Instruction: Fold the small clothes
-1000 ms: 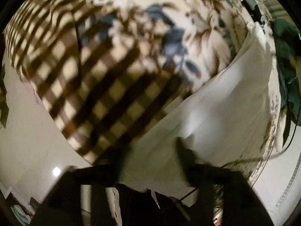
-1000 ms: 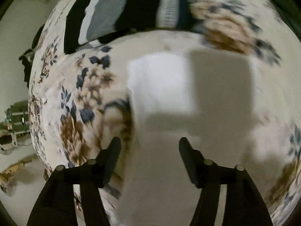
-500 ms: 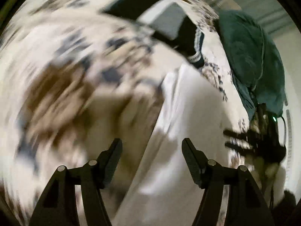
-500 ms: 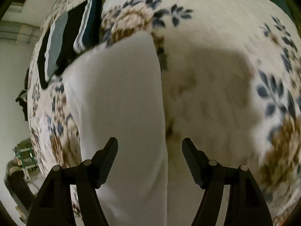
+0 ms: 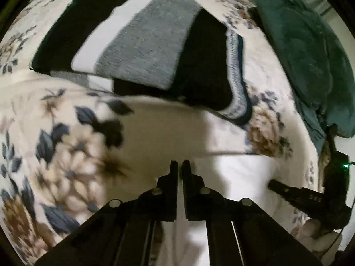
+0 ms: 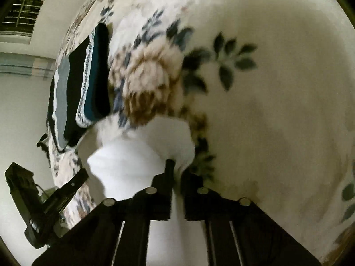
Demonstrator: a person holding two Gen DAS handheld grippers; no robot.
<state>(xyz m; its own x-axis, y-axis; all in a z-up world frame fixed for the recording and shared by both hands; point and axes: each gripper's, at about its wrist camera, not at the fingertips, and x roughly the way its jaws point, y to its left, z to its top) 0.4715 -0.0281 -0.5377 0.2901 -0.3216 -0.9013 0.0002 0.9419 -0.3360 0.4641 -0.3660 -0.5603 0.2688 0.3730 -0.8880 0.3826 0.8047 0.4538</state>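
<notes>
White garment (image 6: 135, 155) — pinched by right gripper (image 6: 176, 166), lifted off floral blanket (image 6: 277, 88); left gripper (image 5: 180, 166) nearly closed — grasp unclear.

We saw a cream floral blanket (image 5: 73, 155) with blue leaves and brown blooms covering the whole work surface, same blanket (image 6: 277, 88) in the right wrist view. A dark green plush throw (image 5: 310, 51) lay bunched at its far right edge. Off the blanket's left side in the right wrist view there was a plain pale wall (image 6: 20, 115), and above it a window with horizontal blinds (image 6: 24, 13), dark behind the slats. A white sill or ledge (image 6: 22, 64) ran under the window. Lighting was dim and warm, with soft shadows falling on the blanket. Floor not visible.
</notes>
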